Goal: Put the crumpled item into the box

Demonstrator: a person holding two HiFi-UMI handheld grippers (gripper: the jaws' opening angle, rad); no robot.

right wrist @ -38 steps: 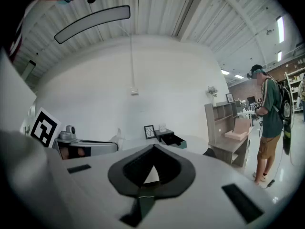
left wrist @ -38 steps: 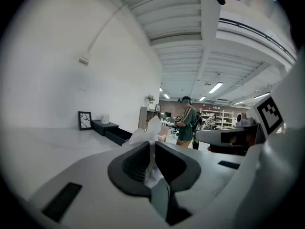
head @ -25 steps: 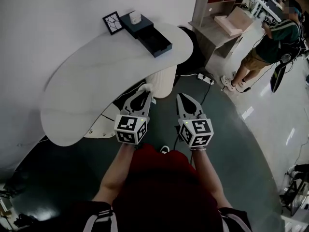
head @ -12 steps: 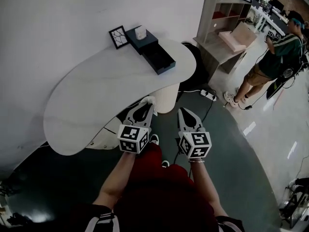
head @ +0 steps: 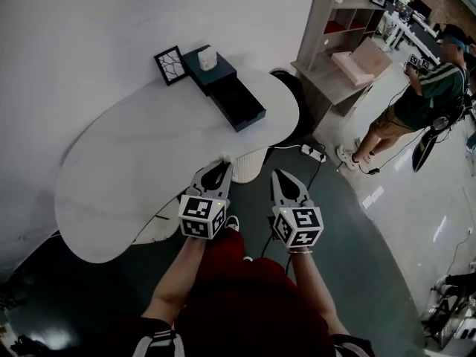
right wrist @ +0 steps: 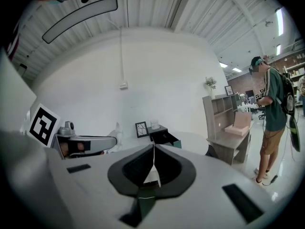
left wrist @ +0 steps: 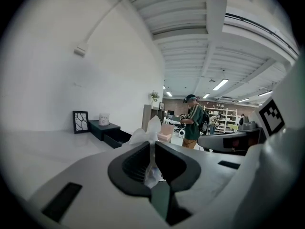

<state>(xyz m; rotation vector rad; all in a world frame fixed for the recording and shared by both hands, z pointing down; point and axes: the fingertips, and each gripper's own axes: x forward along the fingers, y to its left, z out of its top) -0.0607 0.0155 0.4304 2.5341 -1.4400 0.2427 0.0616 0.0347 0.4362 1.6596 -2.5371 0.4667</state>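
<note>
Crumpled tissue (left wrist: 150, 129), pinched by the left gripper (left wrist: 152, 146), is shown clearly only in that gripper's view; the right gripper (right wrist: 154, 148) is pressed together; the box (head: 239, 104) is well apart.

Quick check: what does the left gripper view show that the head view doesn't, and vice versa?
Left gripper view only: the crumpled tissue clamped between the left tool's shut jaws, seen close. Head view only: the holder's forearms, the floor power strip, the white table's whole outline. Both: the dark box, the framed picture, the standing person.
</note>
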